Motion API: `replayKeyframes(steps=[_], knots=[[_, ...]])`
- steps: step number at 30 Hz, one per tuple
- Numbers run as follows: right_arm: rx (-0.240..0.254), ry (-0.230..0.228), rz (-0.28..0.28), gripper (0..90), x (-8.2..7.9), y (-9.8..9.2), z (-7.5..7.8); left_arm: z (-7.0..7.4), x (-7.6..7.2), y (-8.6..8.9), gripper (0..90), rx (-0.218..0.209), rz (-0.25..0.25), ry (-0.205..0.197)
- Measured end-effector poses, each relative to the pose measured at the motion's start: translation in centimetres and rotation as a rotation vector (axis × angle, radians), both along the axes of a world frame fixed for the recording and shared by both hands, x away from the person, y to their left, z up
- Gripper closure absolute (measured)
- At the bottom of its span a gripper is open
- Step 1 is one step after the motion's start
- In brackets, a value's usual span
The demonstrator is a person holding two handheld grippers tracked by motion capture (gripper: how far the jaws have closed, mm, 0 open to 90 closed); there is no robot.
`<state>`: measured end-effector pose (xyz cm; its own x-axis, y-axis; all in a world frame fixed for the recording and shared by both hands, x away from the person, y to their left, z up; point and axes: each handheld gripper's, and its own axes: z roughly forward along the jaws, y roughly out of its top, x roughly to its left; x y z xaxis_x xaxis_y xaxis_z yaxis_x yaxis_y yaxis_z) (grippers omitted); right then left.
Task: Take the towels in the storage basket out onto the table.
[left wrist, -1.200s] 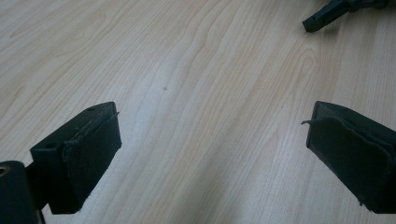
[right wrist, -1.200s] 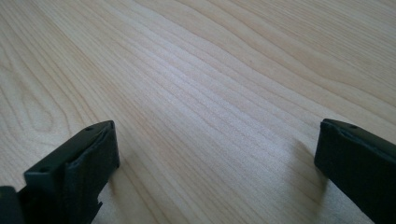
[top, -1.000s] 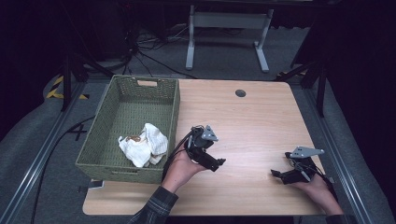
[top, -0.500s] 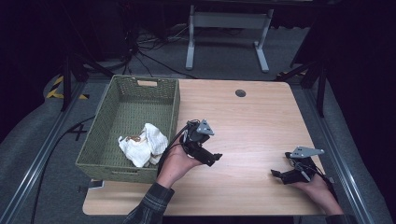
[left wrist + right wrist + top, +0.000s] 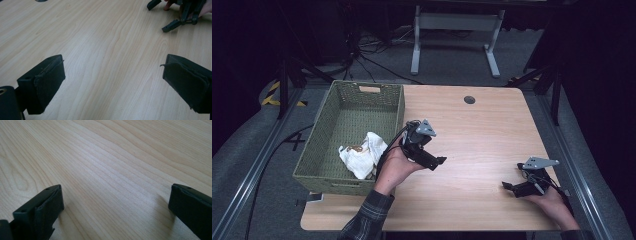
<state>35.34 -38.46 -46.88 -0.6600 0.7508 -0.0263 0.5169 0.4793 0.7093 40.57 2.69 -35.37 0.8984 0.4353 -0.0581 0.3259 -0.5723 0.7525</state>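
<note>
My right gripper point(image 5: 512, 188) rests low by the near right corner of the table point(image 5: 482, 125), its jaws spread wide with nothing but bare wood between them; in the right gripper view both pads point(image 5: 42, 205) sit at the far sides of the frame, close to the surface. My right hand point(image 5: 552, 200) lies behind it at the near edge.

My left gripper point(image 5: 434, 162) is a little farther in, left of the table's middle and just beside the basket's right wall. It is lifted off the wood and points toward the right edge, jaws wide and empty. In the left gripper view its pads point(image 5: 50, 80) stand well apart over plain wood, and the right gripper's jaws show at the top right of that view.

The cloth point(image 5: 362, 154) lies crumpled in the basket point(image 5: 337, 115), toward its near right corner, just beside my left hand point(image 5: 394, 167) but on the other side of the wall, and touched by neither gripper. The basket sits along the table's left edge.

Near the far edge, right of centre, is a small dark hole point(image 5: 469, 99) in the tabletop.
</note>
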Motion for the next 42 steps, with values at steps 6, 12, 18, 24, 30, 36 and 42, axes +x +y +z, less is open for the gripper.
replayKeyframes(steps=[6,12,18,24,30,36,42], knots=[[0.001,0.000,0.000,0.2,0.0,0.0,0.0,0.7,0.3,0.7,4.7,-0.005,0.002,-0.008],[0.001,0.000,0.000,0.2,0.0,0.0,0.0,0.9,0.5,1.6,5.2,0.003,0.013,-0.005],[0.001,0.000,0.000,0.3,0.0,0.0,0.0,1.0,0.5,2.9,5.3,0.011,0.047,-0.009],[0.000,0.000,0.000,0.3,0.0,0.0,0.0,1.2,0.5,4.1,6.1,0.011,0.064,-0.010],[0.000,0.000,0.000,0.3,0.0,0.0,0.0,1.3,0.5,5.7,6.4,0.022,0.089,-0.009],[0.001,0.000,0.000,0.2,0.0,0.0,0.0,1.2,0.6,6.7,6.7,0.030,0.122,-0.003],[0.000,0.001,0.000,0.3,0.0,0.0,0.0,1.1,0.8,8.3,6.8,0.025,0.161,-0.004]])
